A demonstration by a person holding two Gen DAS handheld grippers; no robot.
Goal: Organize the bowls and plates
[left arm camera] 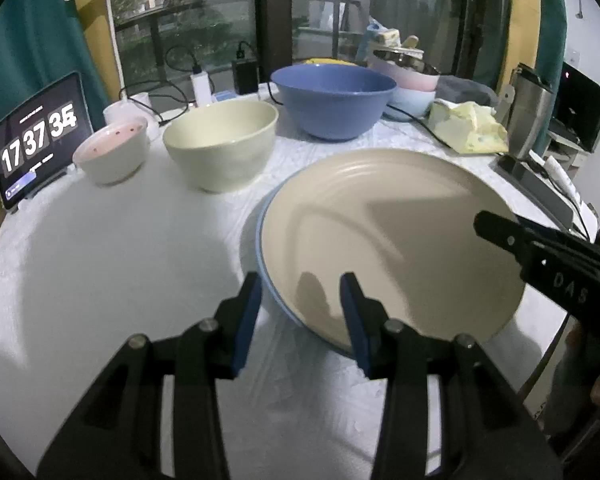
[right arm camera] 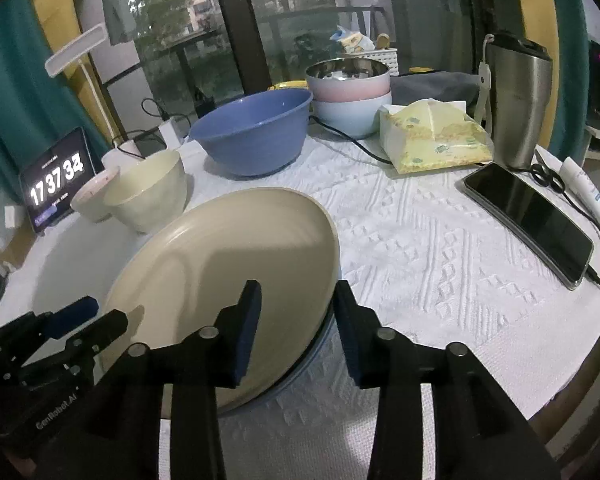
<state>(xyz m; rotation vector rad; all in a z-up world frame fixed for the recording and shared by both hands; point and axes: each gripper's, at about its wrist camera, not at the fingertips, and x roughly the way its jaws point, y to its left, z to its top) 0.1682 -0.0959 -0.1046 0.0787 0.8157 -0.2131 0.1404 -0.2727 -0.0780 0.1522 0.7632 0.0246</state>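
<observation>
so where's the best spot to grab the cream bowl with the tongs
Take the cream bowl by its rim, one finger inside and one outside the wall, coming down from above on the near side. It stands upright and open, and its body looks too wide to span. The pink bowl crowds its left side.

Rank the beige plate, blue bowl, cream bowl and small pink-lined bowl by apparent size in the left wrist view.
1. beige plate, though it lies nearest the camera, which inflates it
2. blue bowl
3. cream bowl
4. small pink-lined bowl
</observation>
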